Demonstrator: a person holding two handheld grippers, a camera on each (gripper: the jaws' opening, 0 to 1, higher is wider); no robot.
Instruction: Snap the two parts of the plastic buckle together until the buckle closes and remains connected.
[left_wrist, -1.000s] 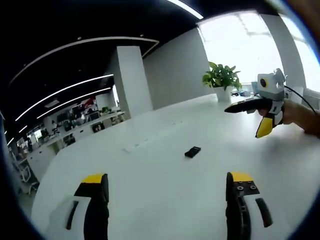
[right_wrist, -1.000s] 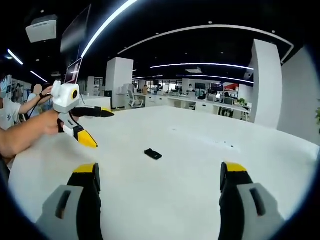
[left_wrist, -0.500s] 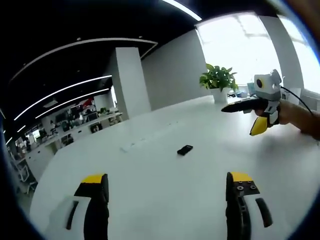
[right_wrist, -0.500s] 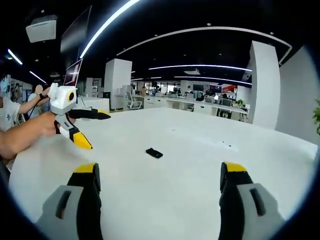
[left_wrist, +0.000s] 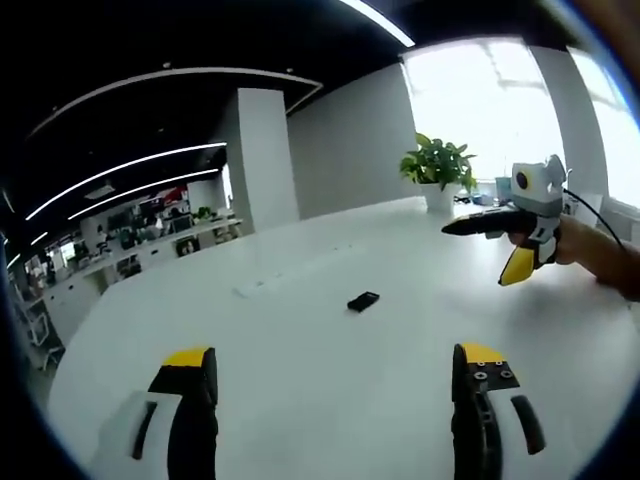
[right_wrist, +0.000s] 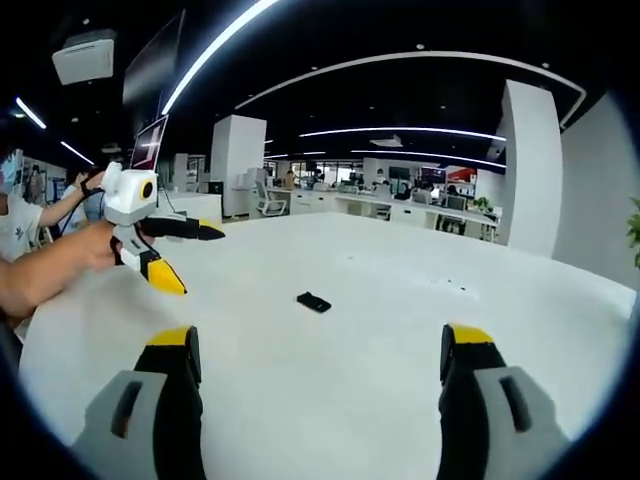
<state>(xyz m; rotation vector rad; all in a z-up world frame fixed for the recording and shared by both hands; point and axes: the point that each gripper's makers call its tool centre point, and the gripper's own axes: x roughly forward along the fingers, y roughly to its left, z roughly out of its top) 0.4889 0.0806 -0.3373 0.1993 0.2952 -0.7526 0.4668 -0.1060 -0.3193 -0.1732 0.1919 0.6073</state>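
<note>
A small black plastic buckle (left_wrist: 363, 300) lies flat on the wide white table (left_wrist: 300, 340), well ahead of both grippers; it is too small to tell its parts apart. My left gripper (left_wrist: 332, 368) hovers over the table, open and holding nothing. My right gripper (right_wrist: 320, 362) is likewise open and empty, with the buckle (right_wrist: 314, 302) in front of it. In the left gripper view the right gripper (left_wrist: 478, 255) comes in from the right in a person's hand, jaws apart. The left gripper (right_wrist: 190, 255) enters the right gripper view from the left, jaws apart too.
A potted plant (left_wrist: 438, 165) stands at the table's far edge by a bright window. A white pillar (left_wrist: 262, 155) rises behind the table. Office desks (right_wrist: 400, 205) and a person's forearm (right_wrist: 50, 265) lie beyond. Bare white tabletop surrounds the buckle.
Both views have shifted slightly with the hands. The buckle lies where it was. Both grippers stay open and apart from it.
</note>
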